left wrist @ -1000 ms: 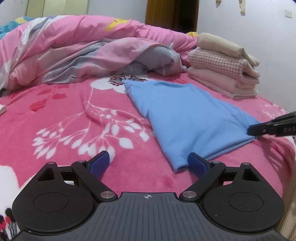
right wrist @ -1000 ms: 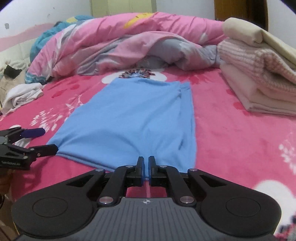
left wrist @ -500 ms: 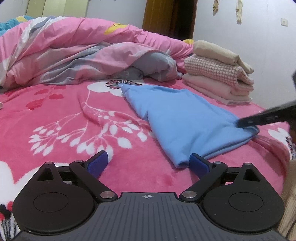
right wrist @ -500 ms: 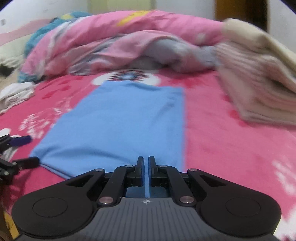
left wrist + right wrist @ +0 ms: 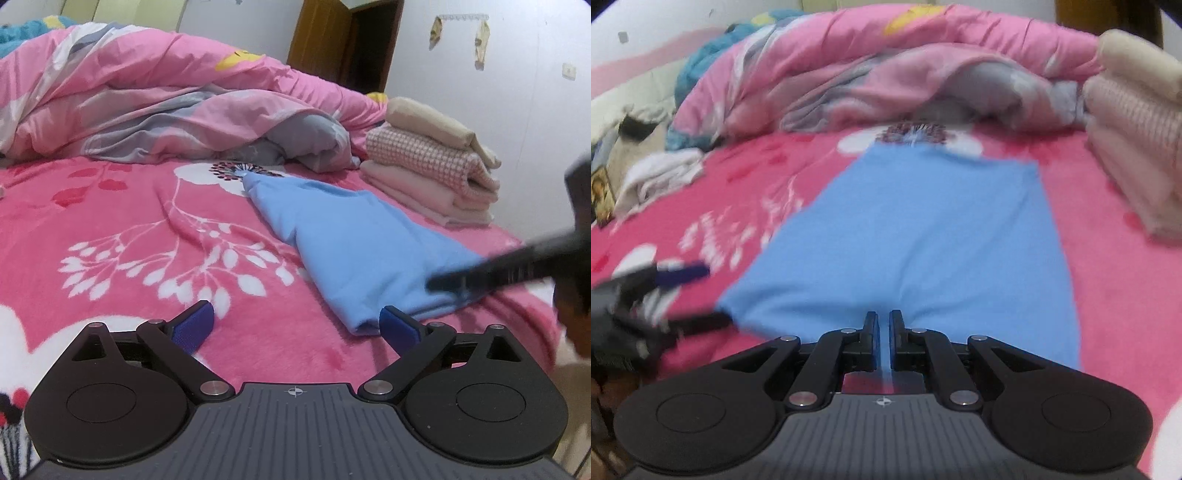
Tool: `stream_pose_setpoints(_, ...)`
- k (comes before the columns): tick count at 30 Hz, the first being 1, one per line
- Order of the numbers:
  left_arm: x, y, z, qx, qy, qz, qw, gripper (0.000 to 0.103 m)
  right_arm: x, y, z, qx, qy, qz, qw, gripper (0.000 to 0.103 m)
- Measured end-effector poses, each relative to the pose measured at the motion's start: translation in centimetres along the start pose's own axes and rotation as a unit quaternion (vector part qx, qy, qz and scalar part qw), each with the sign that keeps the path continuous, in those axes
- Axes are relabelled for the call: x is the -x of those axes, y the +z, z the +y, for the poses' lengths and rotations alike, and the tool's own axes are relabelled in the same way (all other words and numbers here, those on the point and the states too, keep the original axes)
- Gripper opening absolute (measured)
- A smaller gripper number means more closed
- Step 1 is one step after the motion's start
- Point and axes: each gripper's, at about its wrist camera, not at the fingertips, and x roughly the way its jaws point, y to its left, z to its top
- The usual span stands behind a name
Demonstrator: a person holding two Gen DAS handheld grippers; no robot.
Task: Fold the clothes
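A light blue garment (image 5: 354, 251) lies folded lengthwise on the pink floral blanket (image 5: 122, 229). My left gripper (image 5: 297, 326) is open, its right blue pad (image 5: 400, 328) touching the garment's near left corner. My right gripper (image 5: 883, 336) is shut on the garment's near hem (image 5: 886, 306), with blue cloth showing between the pads. In the left wrist view the right gripper (image 5: 436, 286) appears as a blurred black bar on the garment's near right edge. In the right wrist view the left gripper (image 5: 713, 295) shows blurred and open at the garment's left corner.
A stack of folded clothes (image 5: 432, 162), cream, pink checked and pale pink, stands at the back right, close to the garment. A rumpled pink and grey duvet (image 5: 166, 99) fills the back of the bed. White clothes (image 5: 657, 177) lie at the left edge. A wall and a brown door (image 5: 343, 44) are behind.
The right gripper has risen and pulled the blue hem up and toward me, with motion blur. The left gripper has crept toward the garment's near left corner and stays open.
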Motion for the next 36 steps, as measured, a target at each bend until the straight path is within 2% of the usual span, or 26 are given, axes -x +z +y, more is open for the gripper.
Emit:
stream_pose_setpoints(4,0.8,0.0,0.9,0.025,-0.011,-0.015,0.9995,0.097,2.4,0.4,0.4,0.022,0.025,0.043,0.999,0.006)
stream_pose_setpoints(7,1.1,0.2,1.3,0.04,-0.005,-0.024,0.9989,0.097,3.0,1.6,1.5,0.038,0.027,0.004,0.999,0.006)
stream_pose_setpoints(9,1.5,0.3,1.6,0.044,0.008,-0.031,0.9985,0.097,2.1,2.7,2.0,0.038,0.042,-0.028,0.998,0.006)
stream_pose_setpoints(11,1.8,0.4,2.1,0.049,0.021,-0.037,0.9979,0.097,0.4,3.4,2.7,0.041,0.057,-0.037,0.997,0.006)
stream_pose_setpoints(14,1.9,0.4,3.2,0.065,0.03,-0.041,0.9966,0.097,-2.4,2.6,3.8,0.064,0.065,0.018,0.996,0.006)
stream_pose_setpoints(16,1.9,0.3,3.8,0.08,0.024,-0.042,0.9956,0.097,-1.9,2.0,4.3,0.083,0.07,0.022,0.994,0.007)
stream_pose_setpoints(19,1.9,0.3,3.9,0.08,0.021,-0.044,0.9956,0.098,-0.4,2.1,4.5,0.086,0.1,0.043,0.99,0.007)
stream_pose_setpoints(22,2.0,0.1,4.0,0.081,0.018,-0.047,0.9954,0.098,-0.1,2.5,5.2,0.093,0.093,0.027,0.991,0.007)
stream_pose_setpoints(25,2.0,0.1,4.0,0.081,0.018,-0.047,0.9954,0.098,-1.3,3.3,5.5,0.073,0.098,0.003,0.992,0.007)
stream_pose_setpoints(28,2.1,0.1,3.9,0.081,0.018,-0.045,0.9955,0.098,-2.4,2.7,6.3,0.082,0.109,0.021,0.99,0.007)
stream_pose_setpoints(30,2.1,0.2,4.0,0.083,0.018,-0.044,0.9954,0.098,-1.6,1.9,7.0,0.102,0.126,0.024,0.986,0.008)
stream_pose_setpoints(31,2.0,0.2,3.9,0.084,0.018,-0.043,0.9954,0.098,-0.9,1.5,7.3,0.112,0.137,0.023,0.984,0.01)
stream_pose_setpoints(33,1.9,0.3,3.8,0.077,0.018,-0.04,0.9961,0.099,-0.5,1.1,8.0,0.134,0.134,0.009,0.982,0.023)
stream_pose_setpoints(34,1.9,0.3,3.7,0.074,0.019,-0.039,0.9963,0.099,-0.4,1.0,8.3,0.146,0.128,0.0,0.981,0.034)
stream_pose_setpoints(36,1.9,0.3,3.6,0.073,0.022,-0.037,0.9964,0.099,-0.2,0.8,8.9,0.17,0.116,-0.018,0.978,0.037)
